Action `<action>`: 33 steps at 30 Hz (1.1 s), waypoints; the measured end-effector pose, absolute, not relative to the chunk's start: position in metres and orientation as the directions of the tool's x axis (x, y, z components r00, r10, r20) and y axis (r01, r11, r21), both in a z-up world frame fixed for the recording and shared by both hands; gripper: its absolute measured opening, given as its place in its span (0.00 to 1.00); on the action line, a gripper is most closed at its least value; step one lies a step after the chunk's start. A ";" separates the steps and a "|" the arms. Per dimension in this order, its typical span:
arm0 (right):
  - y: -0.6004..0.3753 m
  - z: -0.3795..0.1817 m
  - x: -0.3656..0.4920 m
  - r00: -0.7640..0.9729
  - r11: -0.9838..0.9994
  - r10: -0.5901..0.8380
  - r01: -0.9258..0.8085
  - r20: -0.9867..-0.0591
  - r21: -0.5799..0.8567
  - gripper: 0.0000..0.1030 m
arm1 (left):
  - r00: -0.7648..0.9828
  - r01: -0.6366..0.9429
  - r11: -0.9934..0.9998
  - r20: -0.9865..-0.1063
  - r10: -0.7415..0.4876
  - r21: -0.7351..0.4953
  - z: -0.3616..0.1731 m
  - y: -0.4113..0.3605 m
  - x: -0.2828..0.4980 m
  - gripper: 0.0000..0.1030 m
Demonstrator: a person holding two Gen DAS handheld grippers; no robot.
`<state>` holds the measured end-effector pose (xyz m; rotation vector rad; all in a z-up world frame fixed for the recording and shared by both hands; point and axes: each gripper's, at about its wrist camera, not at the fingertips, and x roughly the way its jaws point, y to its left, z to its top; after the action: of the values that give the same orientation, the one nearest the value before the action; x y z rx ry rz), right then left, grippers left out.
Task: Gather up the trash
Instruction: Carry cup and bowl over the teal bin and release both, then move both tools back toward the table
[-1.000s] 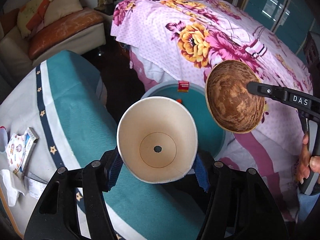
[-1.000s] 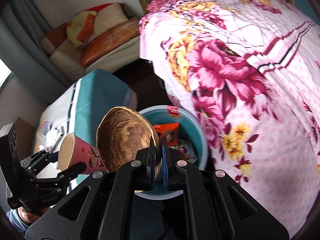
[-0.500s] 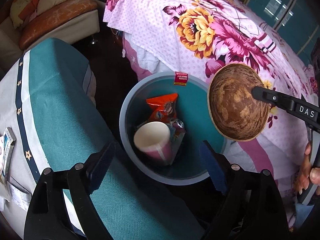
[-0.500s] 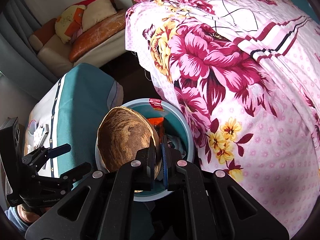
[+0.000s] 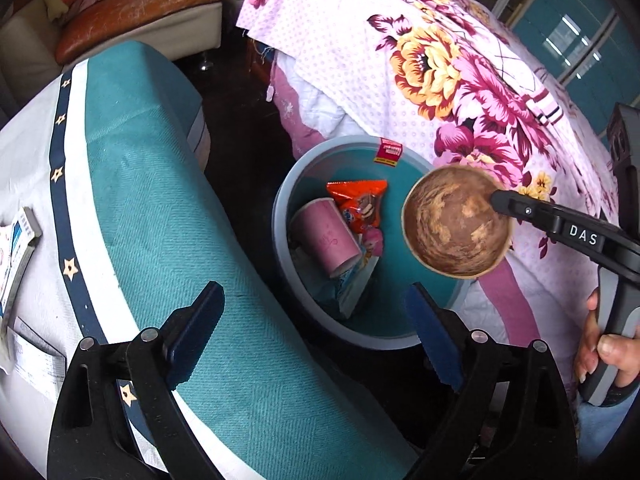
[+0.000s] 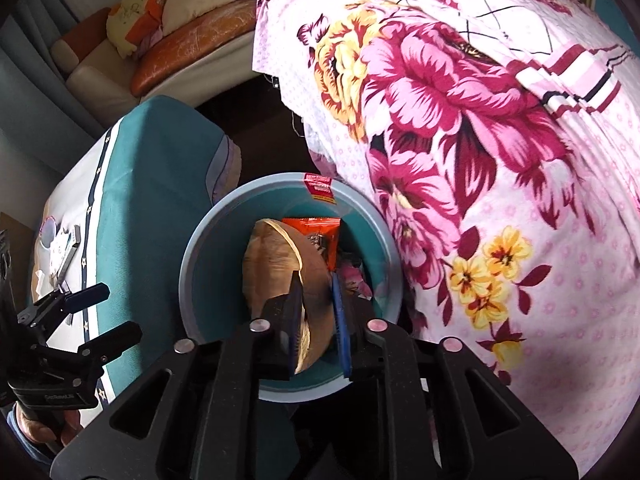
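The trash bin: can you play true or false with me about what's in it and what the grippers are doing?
1. The pink paper cup lies inside the bin. True.
2. The left gripper is holding the cup. False: it is open and empty.
3. The right gripper grips a brown bowl above the bin. True.
4. The orange snack bag lies on the flowery blanket. False: it is in the bin.
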<state>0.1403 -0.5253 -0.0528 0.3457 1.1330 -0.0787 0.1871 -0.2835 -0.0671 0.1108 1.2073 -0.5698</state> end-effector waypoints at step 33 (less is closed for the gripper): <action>-0.378 0.009 0.153 0.429 0.983 0.159 0.019 -0.889 0.185 0.73 | 0.381 0.249 0.933 -0.859 -0.340 -0.259 -0.029 -0.105 0.161 0.93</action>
<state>0.1531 -0.3780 0.0095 0.1768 1.1260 0.0879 0.1606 -0.1051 -0.0287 -0.0915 1.1181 -0.3769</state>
